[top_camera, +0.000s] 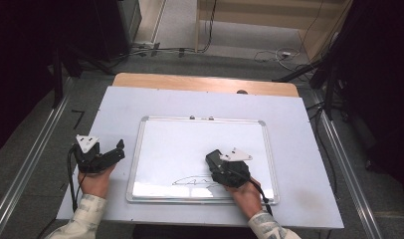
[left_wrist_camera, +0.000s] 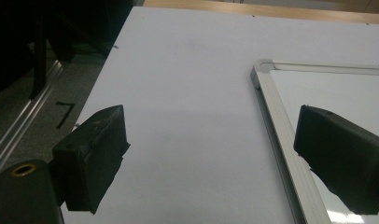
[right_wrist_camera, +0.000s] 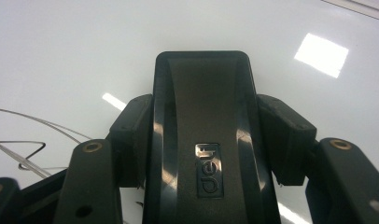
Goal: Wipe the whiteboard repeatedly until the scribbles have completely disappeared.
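Observation:
A whiteboard (top_camera: 190, 144) with a metal frame lies flat on the white table sheet (top_camera: 115, 107). A thin pen drawing (top_camera: 192, 181) sits near its front edge. My right gripper (top_camera: 216, 160) is over the board beside the drawing, shut on a black eraser (top_camera: 213, 158). In the right gripper view the eraser (right_wrist_camera: 204, 116) fills the space between the jaws of the right gripper (right_wrist_camera: 206, 137), above the glossy whiteboard (right_wrist_camera: 85, 46) with drawn lines (right_wrist_camera: 29, 154) at left. My left gripper (top_camera: 118, 149) rests left of the board, open and empty. In its own view the left gripper (left_wrist_camera: 211, 126) looks over the sheet and the whiteboard frame (left_wrist_camera: 281, 130).
The table's wooden far edge (top_camera: 190, 82) shows beyond the sheet. Metal rails (top_camera: 31, 159) run along the floor on both sides, and cables (top_camera: 274, 55) lie on the floor behind. A dark stand (top_camera: 334, 74) is at the right rear.

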A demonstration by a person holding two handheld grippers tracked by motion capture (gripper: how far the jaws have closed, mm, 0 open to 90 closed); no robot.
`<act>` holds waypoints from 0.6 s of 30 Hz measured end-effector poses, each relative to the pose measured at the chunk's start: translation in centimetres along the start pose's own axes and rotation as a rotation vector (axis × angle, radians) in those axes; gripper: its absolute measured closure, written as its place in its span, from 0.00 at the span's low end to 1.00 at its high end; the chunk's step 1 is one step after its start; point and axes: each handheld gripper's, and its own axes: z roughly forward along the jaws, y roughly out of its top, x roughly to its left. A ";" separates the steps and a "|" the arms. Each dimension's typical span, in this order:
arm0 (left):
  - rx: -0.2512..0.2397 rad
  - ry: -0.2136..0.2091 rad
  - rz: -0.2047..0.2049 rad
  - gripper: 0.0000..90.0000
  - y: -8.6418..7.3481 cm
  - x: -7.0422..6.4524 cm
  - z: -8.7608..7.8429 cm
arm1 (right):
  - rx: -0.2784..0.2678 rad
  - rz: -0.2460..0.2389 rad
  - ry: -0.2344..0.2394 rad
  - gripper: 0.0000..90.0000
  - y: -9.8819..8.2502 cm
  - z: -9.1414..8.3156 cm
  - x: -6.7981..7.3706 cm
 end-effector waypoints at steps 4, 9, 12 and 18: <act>-0.002 0.000 0.000 0.11 0.0 0.0 0.0 | -0.001 -0.008 0.004 0.44 0.1 0.2 0.4; -0.004 0.000 -0.002 0.11 0.0 0.0 0.0 | 0.000 -0.016 0.013 0.44 0.3 0.4 1.1; -0.004 -0.001 -0.004 0.11 0.0 0.0 0.0 | 0.000 -0.025 0.017 0.44 0.4 0.5 1.4; -0.007 -0.002 -0.002 0.11 0.1 0.0 0.0 | -0.001 -0.038 0.027 0.44 0.8 0.8 2.5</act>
